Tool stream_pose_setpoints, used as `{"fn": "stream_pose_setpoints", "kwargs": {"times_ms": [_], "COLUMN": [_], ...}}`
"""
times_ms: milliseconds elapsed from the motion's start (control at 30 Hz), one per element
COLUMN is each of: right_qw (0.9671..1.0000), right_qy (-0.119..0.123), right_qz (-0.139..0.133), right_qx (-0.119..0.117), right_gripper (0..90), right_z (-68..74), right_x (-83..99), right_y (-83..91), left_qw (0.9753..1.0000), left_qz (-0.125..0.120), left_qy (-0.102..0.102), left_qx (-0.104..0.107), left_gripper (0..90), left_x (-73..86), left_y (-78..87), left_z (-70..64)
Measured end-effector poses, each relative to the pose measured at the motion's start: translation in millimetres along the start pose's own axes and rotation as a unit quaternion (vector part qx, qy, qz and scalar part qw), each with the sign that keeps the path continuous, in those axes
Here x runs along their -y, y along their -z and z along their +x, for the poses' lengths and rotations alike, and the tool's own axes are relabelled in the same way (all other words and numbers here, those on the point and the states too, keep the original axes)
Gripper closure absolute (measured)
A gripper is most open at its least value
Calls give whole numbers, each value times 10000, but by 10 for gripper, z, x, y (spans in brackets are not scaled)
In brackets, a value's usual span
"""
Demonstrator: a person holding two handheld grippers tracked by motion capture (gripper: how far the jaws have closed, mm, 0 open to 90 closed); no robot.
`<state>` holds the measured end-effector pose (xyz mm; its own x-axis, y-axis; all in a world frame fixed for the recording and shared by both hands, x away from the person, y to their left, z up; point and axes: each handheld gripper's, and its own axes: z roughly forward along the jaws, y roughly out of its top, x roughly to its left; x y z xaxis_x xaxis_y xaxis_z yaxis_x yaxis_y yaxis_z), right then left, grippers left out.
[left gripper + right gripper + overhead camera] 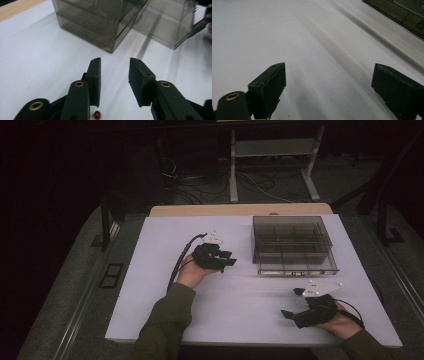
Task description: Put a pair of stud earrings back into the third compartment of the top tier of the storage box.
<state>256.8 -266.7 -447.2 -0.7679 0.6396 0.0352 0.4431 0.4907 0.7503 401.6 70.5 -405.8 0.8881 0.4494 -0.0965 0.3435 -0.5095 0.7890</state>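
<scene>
A smoky transparent compartment box [292, 240] stands at the back right of the white table [165, 285]. Its lowest drawer [299, 267] looks pulled out toward me; in the left gripper view the box [95, 22] and that blurred drawer [165, 25] lie ahead. My left gripper [231, 258] hovers left of the box, open, with nothing between its jaws [115, 61]. A tiny red bead [97, 115] lies on the table under it. My right gripper [291, 302] sits near the front right edge, open wide and empty [329, 67], pointing left.
A wooden strip [240, 210] edges the table's far side. Beyond it stand a metal frame [272, 155] and loose cables [210, 185] on the dark floor. The box's edge [397, 12] shows at the top right of the right gripper view.
</scene>
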Motion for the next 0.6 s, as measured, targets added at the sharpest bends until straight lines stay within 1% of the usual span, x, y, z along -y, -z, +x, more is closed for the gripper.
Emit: {"fn": "stream_pose_setpoints", "kwargs": {"times_ms": [67, 133, 200, 267, 400, 433, 467, 533, 567, 600], "right_qw": [10000, 10000, 10000, 10000, 10000, 10000, 10000, 10000, 10000, 10000], "right_qy": [3, 7, 13, 15, 5, 3, 3, 5, 8, 10], "right_qz": [-8, -9, -10, -8, -19, -18, -18, -17, -11, -5], "right_qx": [-1, 2, -2, -1, 3, 6, 6, 5, 3, 2], "right_gripper": [117, 116, 116, 116, 116, 116, 116, 116, 116, 116], "right_z": [-1, -2, -3, -4, -5, -6, -7, -7, -6, -7], "right_x": [0, 1, 2, 2, 2, 2, 2, 2, 2, 2], "right_y": [4, 6, 7, 9, 11, 12, 11, 11, 11, 11], "left_qw": [9999, 9998, 9995, 9993, 9988, 9987, 9985, 9985, 9985, 9985], "left_qz": [125, 167, 273, 296, 398, 424, 467, 447, 441, 449], "left_qy": [-26, 11, -14, 26, -2, 65, 48, 43, 105, 84], "left_qx": [-77, -121, -187, -219, -281, -285, -299, -301, -306, -300], "left_gripper": [625, 624, 623, 622, 623, 624, 624, 631, 633, 635], "left_x": [33, 67, 98, 133, 199, 217, 228, 245, 253, 258], "left_y": [-21, -35, -47, -50, -41, -39, -33, -28, -29, -32], "left_z": [7, 13, 24, 42, 89, 88, 97, 110, 104, 107]}}
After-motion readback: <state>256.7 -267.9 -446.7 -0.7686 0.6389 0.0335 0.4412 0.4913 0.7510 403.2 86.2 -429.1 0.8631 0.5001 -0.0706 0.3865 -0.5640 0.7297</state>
